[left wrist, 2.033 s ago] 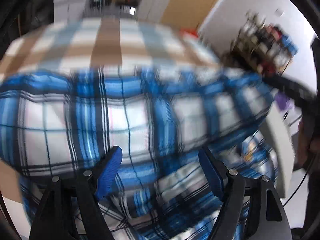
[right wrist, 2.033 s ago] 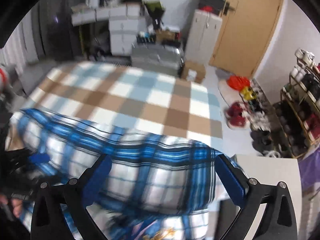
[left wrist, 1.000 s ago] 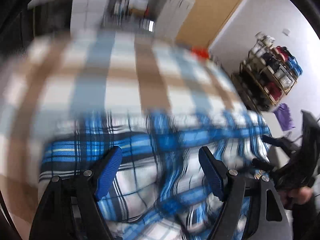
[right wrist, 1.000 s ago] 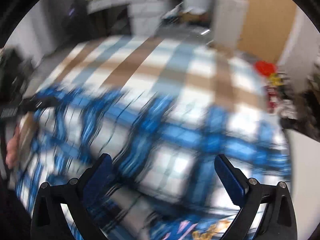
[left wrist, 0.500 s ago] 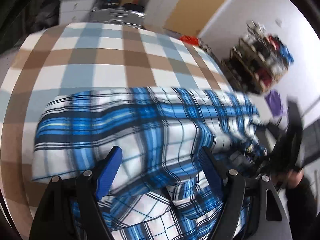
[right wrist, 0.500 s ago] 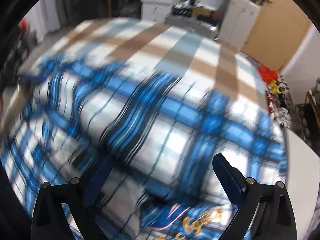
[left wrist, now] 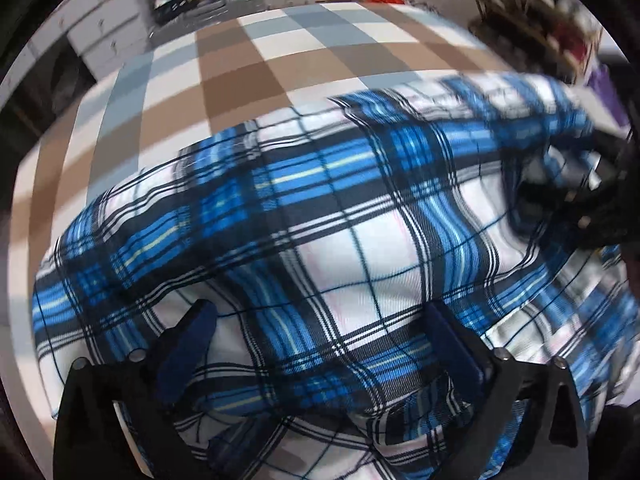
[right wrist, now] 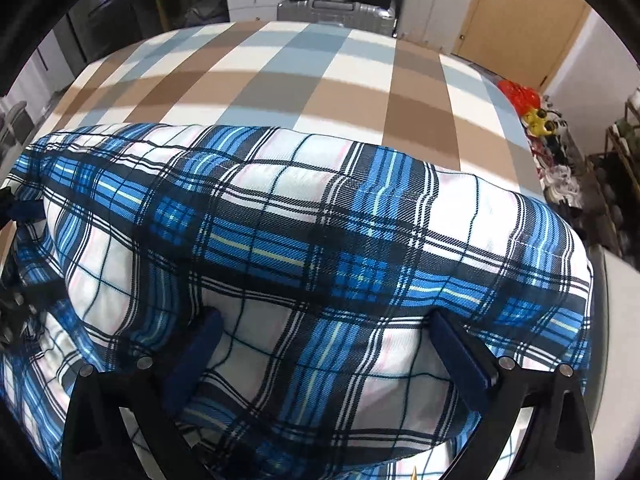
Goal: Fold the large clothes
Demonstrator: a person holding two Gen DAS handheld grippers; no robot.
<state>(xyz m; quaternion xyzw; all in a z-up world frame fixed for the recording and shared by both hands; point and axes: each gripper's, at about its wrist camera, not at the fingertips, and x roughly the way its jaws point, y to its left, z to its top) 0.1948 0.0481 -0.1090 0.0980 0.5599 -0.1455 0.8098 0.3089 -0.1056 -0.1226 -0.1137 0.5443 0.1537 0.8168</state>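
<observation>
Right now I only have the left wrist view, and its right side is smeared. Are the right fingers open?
Observer: Yes. The right fingers stand wide open. The plaid garment bulges between them and is not pinched.
Operator: Is the far fold edge tidy on that side?
Observer: It runs smoothly across the checked bedspread, and I see no loose flap.
Operator: Any room past the right end?
Observer: Little. The garment's right end sits near the bed's edge, with a white surface beyond.
</observation>
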